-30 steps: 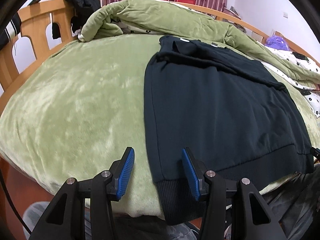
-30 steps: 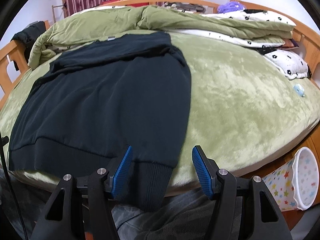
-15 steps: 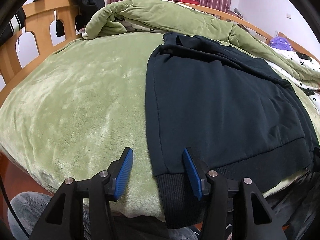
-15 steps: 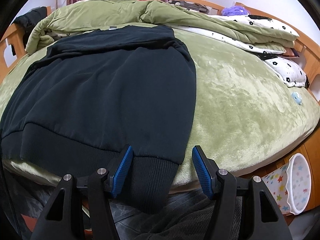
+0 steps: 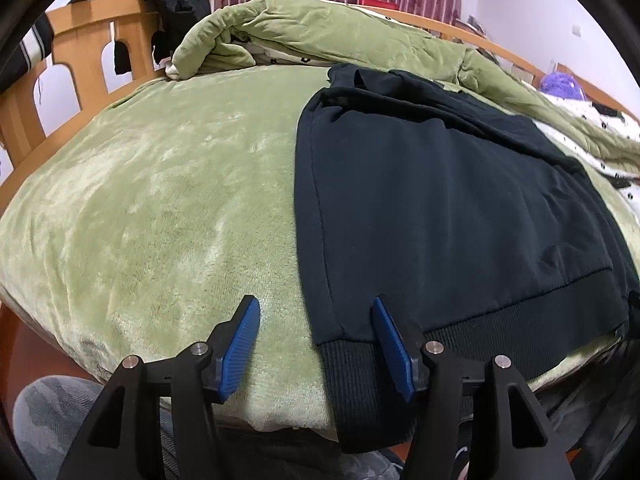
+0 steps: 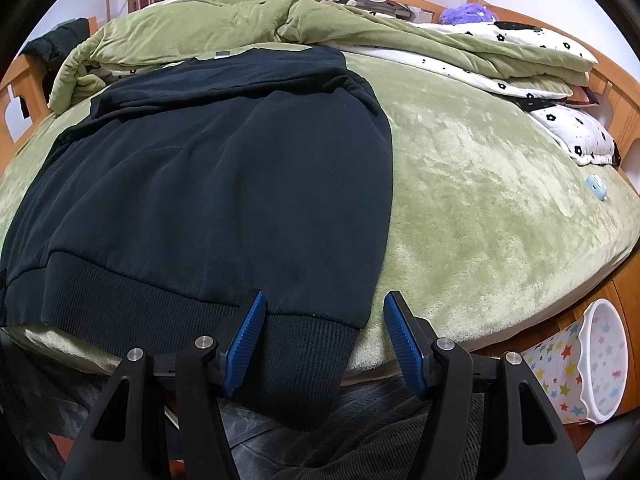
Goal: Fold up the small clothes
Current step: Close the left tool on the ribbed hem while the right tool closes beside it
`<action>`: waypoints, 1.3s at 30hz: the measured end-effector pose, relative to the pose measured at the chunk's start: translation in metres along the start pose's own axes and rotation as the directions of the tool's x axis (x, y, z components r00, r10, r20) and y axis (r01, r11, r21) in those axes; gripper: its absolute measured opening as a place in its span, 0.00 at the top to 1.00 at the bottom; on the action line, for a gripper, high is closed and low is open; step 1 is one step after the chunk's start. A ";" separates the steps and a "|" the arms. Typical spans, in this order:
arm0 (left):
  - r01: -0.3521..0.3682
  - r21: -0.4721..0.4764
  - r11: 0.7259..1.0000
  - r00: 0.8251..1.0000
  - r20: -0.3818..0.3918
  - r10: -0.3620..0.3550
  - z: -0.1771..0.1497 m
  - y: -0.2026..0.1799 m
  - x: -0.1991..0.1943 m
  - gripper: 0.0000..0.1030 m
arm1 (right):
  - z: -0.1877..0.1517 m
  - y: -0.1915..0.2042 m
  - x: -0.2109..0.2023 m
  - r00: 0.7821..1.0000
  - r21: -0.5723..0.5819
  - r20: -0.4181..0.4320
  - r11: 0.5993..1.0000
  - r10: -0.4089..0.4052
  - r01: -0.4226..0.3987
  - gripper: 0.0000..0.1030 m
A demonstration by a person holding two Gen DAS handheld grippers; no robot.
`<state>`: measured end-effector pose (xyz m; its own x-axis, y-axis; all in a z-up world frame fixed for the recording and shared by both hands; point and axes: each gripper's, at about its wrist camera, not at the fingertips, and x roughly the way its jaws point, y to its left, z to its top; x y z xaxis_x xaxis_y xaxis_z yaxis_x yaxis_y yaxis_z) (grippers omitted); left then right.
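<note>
Where the dark sweatshirt (image 5: 440,200) lies spread flat across the green plush bed cover (image 5: 160,200), its ribbed hem hangs over the near edge of the bed, and its upper part is folded across itself toward the far side. Both claws hover at that hem: the left claw (image 5: 316,344) stands wide open around the hem's left corner, gripping nothing, and the right claw (image 6: 322,340) is just as wide open around the right corner, also empty. Beyond the garment a green quilt (image 6: 240,24) is bunched against the wooden bed frame (image 5: 92,40). A star-patterned bin (image 6: 580,364) stands beside the bed.
</note>
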<state>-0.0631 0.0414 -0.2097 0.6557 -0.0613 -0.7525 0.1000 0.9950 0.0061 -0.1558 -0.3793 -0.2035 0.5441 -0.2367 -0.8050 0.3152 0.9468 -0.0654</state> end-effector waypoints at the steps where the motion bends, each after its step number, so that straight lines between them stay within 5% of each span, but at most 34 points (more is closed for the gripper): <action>1: -0.009 0.013 1.000 1.000 0.000 0.009 0.000 -0.002 0.000 0.44 | -0.001 0.001 0.000 1.000 -0.007 -0.004 1.000 -0.004 0.004 0.42; 19: -0.049 0.068 0.997 0.997 -0.064 0.053 0.012 -0.012 0.002 0.43 | 0.011 0.000 0.007 0.997 0.017 -0.013 0.997 0.078 -0.078 0.43; 26: -0.047 0.044 0.998 0.999 0.022 0.046 0.000 -0.011 0.001 0.41 | 0.003 -0.007 -0.005 0.995 0.022 0.060 0.997 0.079 -0.080 0.43; 39: -0.044 0.015 0.999 0.999 -0.006 0.044 0.002 -0.007 0.000 0.39 | 0.003 -0.014 0.000 0.996 0.045 0.034 0.995 0.088 -0.089 0.43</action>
<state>-0.0622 0.0346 -0.2087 0.6548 -0.0170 -0.7557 0.0823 0.9954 0.0489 -0.1580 -0.3934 -0.2007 0.5961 -0.1599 -0.7868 0.2998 0.9534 0.0334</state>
